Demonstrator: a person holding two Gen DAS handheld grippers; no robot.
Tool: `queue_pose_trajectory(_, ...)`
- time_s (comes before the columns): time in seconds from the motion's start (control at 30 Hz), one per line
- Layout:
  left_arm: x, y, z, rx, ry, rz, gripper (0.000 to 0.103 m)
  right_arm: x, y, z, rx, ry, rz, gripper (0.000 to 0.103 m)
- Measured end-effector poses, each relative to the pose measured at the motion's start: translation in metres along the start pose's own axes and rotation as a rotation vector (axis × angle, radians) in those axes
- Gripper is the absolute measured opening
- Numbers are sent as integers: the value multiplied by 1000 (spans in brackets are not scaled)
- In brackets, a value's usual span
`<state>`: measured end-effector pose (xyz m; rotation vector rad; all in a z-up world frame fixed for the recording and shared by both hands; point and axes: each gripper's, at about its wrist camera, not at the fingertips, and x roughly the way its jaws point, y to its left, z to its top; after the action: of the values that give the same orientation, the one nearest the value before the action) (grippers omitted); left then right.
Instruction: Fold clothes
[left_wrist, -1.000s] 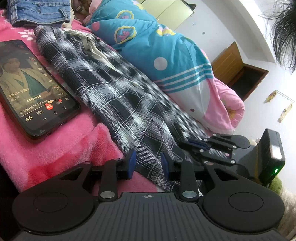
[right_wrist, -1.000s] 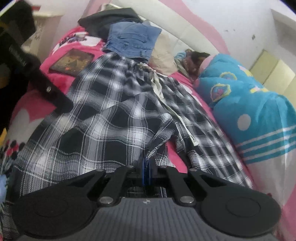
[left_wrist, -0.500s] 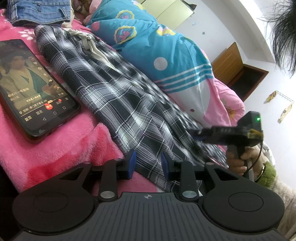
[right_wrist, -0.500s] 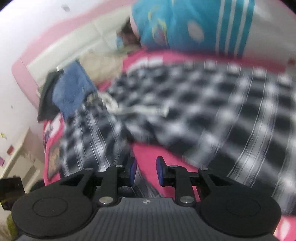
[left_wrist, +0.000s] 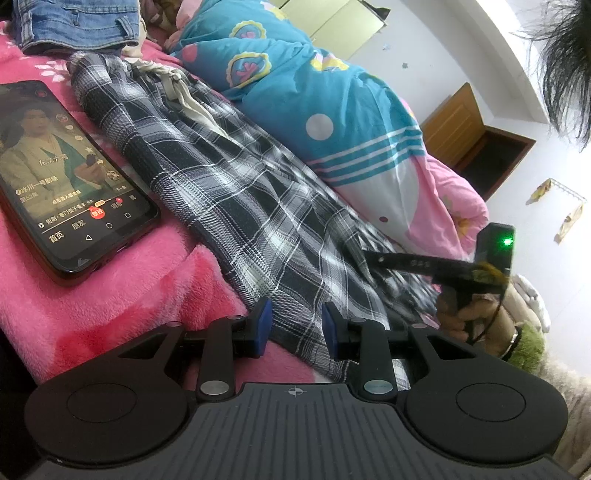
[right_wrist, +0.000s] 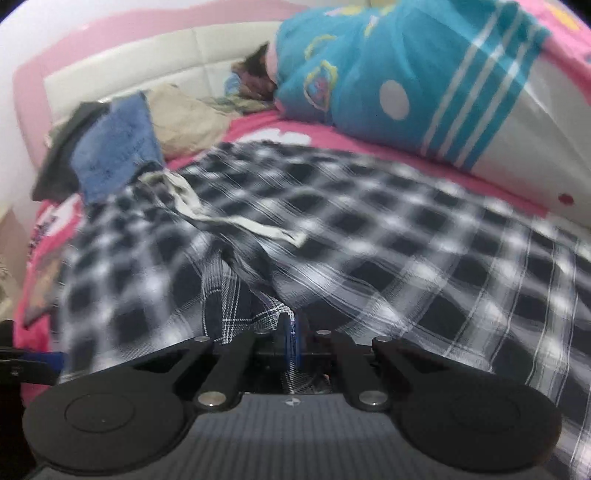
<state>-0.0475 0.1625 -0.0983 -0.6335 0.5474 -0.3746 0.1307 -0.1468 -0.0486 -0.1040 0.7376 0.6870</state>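
Holding the plaid trousers on the bed

My right gripper (right_wrist: 293, 334) has just clamped onto the plaid trousers (left_wrist: 236, 206); my left gripper (left_wrist: 293, 328) waits, fingers apart, over their hem beside the phone (left_wrist: 62, 173).

Left gripper (left_wrist: 295, 328): black linkage arms, blue pads, silver pivot screws.
Right gripper (right_wrist: 293, 334): same black build, ribbed base.
Wrist: metal bracelet (left_wrist: 514, 338), green cuff.

Chinese captions "首页", "朋友" on the phone screen (left_wrist: 55, 177)
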Motion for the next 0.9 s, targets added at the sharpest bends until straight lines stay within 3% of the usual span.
queue_pose_trajectory(0.1,0,0,0,-3,0,-1,29,0,-9,1,47,-14,-44,2)
queue_pose_trajectory(0.27,0,1,0,-8,-1,-5,29,-39,-35,3,138,-78,-106,3)
queue_pose_trajectory(0.43,-1,1,0,-11,-1,-6,29,-86,-40,-14,136,-84,-71,5)
queue_pose_trajectory(0.47,-1,1,0,-10,-2,-5,29,-91,-34,-19,91,-70,-70,6)
queue_pose_trajectory(0.53,-1,0,-1,-8,-3,-3,29,-99,-17,-31,-15,-38,-70,19)
queue_pose_trajectory(0.63,-1,0,-1,-4,-4,0,29,-101,2,-45,-111,-3,-92,26)
queue_pose_trajectory(0.77,-1,0,-1,2,-6,3,29,-103,6,-52,-127,-8,-105,28)
queue_pose_trajectory(0.9,-2,0,-2,4,-8,2,29,-98,-18,-51,-67,15,-154,33)
